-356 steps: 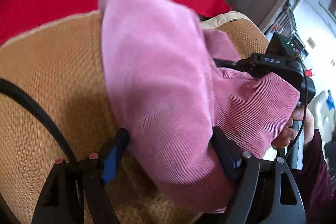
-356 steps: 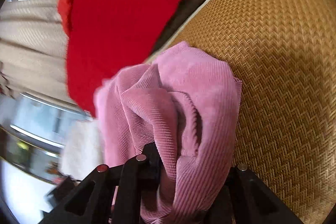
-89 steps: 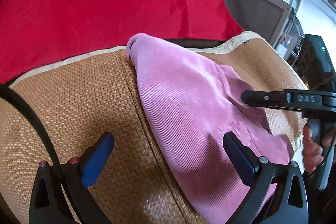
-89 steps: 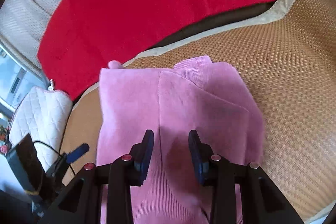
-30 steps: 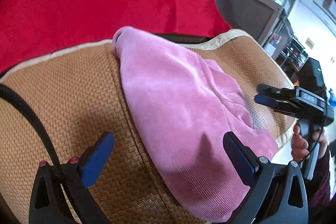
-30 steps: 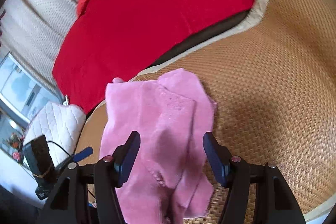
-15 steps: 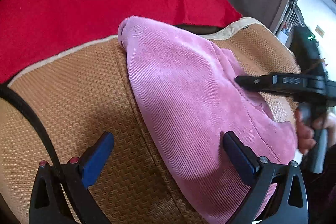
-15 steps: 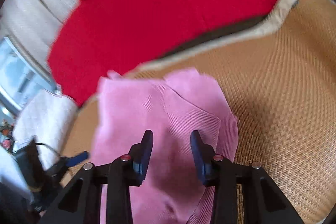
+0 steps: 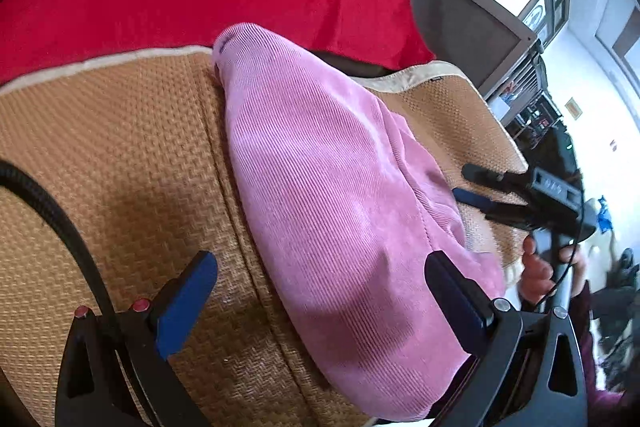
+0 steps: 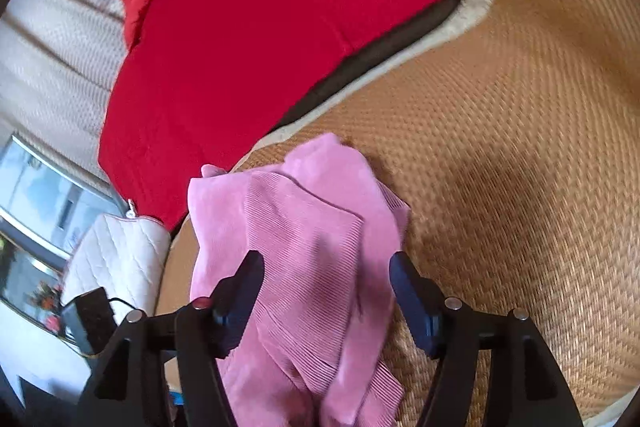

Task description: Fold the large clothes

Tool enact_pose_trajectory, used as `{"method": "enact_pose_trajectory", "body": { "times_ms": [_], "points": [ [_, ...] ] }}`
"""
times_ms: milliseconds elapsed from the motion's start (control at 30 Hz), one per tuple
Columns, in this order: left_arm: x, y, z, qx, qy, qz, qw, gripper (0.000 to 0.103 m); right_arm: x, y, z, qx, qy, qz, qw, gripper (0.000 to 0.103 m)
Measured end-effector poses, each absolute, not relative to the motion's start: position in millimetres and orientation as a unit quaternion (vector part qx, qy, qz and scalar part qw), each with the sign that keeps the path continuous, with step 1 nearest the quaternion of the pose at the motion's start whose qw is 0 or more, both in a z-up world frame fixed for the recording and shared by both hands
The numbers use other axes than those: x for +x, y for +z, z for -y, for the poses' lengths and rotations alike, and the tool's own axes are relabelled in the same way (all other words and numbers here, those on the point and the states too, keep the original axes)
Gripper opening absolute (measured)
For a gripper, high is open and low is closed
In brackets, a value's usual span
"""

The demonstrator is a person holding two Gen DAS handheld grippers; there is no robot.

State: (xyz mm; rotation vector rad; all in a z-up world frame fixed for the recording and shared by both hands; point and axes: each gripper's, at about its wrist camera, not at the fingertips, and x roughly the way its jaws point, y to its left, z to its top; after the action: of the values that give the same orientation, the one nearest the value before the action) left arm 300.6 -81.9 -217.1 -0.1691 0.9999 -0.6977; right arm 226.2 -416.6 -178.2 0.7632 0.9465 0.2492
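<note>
A woven straw-coloured mat (image 9: 120, 155) with a pale cloth border covers the seat surface and fills most of both views. Behind it a red blanket (image 10: 280, 27) lies spread over the back of the seat, with a dark gap showing between blanket and mat. On the mat rests the pink corduroy garment (image 9: 328, 211), folded into a long, narrow bundle whose far tip reaches the mat's border; in the right wrist view its layers overlap in stepped edges. A white quilted cushion (image 10: 116, 259) sits off the mat's edge near a window.

The left gripper (image 9: 320, 291) hovers with its jaws wide apart, one blue pad over bare mat, the other beside the near end of the garment, neither pressing on cloth. The right gripper (image 10: 326, 291) stands moderately wide, its jaws having just been opening; the garment lies under and between its fingers, but the pads do not pinch it. In the left wrist view a hand (image 9: 540, 275) grips the right gripper's handle, its fingers pointing at the garment's side edge
</note>
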Motion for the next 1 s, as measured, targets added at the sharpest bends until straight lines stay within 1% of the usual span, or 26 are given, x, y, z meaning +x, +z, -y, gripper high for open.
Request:
{"method": "enact_pose_trajectory", "body": {
  "times_ms": [67, 333, 500, 633, 700, 833, 867, 900, 933, 967, 1000],
  "points": [
    [307, -219, 80, -0.091, -0.342, -0.478, 0.804, 0.103, 228, -185, 414, 0.357, 0.123, -0.460, 0.804, 0.069],
    [321, -230, 91, -0.126, -0.364, -0.510, 0.769, 0.103, 232, -205, 413, 0.379, 0.164, -0.477, 0.776, 0.069],
    [328, -237, 95, -0.147, -0.374, -0.515, 0.757, 0.103, 245, -223, 403, 0.393, 0.191, -0.489, 0.755, 0.069],
    [334, -237, 94, -0.174, -0.383, -0.506, 0.753, 0.103, 251, -227, 395, 0.412, 0.220, -0.476, 0.746, 0.074],
    [338, -238, 92, -0.184, -0.384, -0.502, 0.753, 0.103, 254, -227, 388, 0.414, 0.227, -0.471, 0.745, 0.074],
    [337, -236, 87, -0.185, -0.389, -0.493, 0.756, 0.099, 258, -222, 373, 0.397, 0.239, -0.463, 0.756, 0.078],
    [337, -235, 88, -0.181, -0.390, -0.490, 0.758, 0.098, 255, -220, 373, 0.386, 0.238, -0.462, 0.762, 0.077],
    [335, -235, 88, -0.177, -0.390, -0.487, 0.761, 0.094, 255, -219, 370, 0.376, 0.238, -0.463, 0.766, 0.076],
    [335, -235, 88, -0.173, -0.389, -0.485, 0.764, 0.090, 257, -219, 362, 0.364, 0.238, -0.468, 0.769, 0.070],
    [334, -234, 88, -0.169, -0.387, -0.482, 0.768, 0.088, 258, -218, 356, 0.351, 0.234, -0.473, 0.773, 0.062],
    [334, -233, 87, -0.167, -0.383, -0.479, 0.772, 0.083, 258, -217, 354, 0.348, 0.232, -0.473, 0.776, 0.060]
  ]
}}
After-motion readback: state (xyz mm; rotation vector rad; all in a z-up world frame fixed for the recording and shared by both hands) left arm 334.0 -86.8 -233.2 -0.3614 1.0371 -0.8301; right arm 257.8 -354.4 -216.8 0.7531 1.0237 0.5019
